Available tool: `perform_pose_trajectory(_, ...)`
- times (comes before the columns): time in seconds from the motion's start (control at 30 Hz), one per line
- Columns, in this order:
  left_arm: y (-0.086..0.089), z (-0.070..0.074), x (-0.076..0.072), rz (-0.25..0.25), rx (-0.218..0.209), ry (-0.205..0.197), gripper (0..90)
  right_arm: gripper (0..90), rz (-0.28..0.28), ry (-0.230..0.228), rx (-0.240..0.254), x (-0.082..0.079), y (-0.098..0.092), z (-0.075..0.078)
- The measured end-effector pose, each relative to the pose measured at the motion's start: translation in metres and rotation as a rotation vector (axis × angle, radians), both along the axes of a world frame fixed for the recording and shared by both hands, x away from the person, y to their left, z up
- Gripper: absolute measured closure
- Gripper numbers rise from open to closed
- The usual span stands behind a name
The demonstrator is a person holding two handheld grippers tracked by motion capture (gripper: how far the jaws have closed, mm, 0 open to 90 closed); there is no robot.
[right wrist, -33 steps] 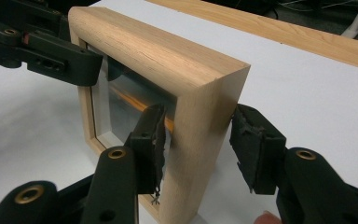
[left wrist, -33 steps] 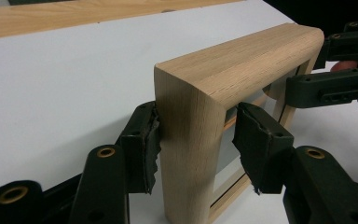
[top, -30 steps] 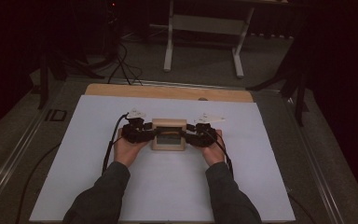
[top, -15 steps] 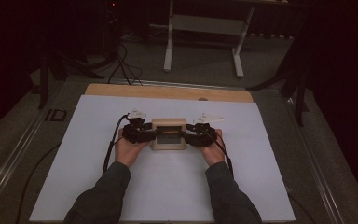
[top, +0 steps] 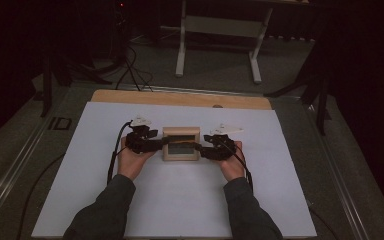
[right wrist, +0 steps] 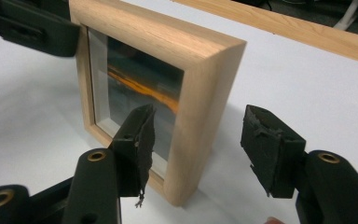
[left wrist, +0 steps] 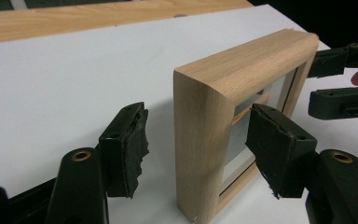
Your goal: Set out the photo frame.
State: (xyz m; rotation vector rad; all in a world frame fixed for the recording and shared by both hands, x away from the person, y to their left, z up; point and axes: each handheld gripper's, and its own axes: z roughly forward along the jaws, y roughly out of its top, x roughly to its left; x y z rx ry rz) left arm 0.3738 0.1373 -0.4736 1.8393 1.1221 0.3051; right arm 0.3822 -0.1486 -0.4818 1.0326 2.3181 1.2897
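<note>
We see a pale wooden frame [top: 181,143], glazed over a dark picture with an orange streak, upright between our left gripper [left wrist: 193,140] and right gripper [right wrist: 193,144]; both have just been opening, pads clear.

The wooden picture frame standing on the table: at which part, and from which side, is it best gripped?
Probably by its two upright side bars. The wooden picture frame stands on its lower edge, glass toward the person, so each narrow bar fits between open jaws. Bring the left gripper in from the left end and the right gripper from the right.
</note>
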Motion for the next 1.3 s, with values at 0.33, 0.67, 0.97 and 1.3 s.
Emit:
perform_pose_trajectory(0.33, 0.017, 0.017, -0.02, 0.005, -0.023, -0.067, 38.1, 43.2, 0.003, -0.025, -0.001, -0.013, -0.017, 0.011)
perform_pose_trajectory(0.67, 0.03, 0.026, -0.042, -0.008, -0.027, -0.111, 38.1, 42.7, 0.001, -0.036, 0.004, -0.028, -0.034, 0.013)
perform_pose_trajectory(0.97, 0.041, 0.029, -0.062, -0.012, -0.017, -0.149, 38.1, 41.0, -0.011, -0.075, 0.042, -0.039, -0.056, 0.016)
perform_pose_trajectory(1.3, 0.059, 0.026, -0.085, 0.004, -0.01, -0.179, 38.0, 39.0, -0.007, -0.135, 0.027, -0.059, -0.08, 0.019)
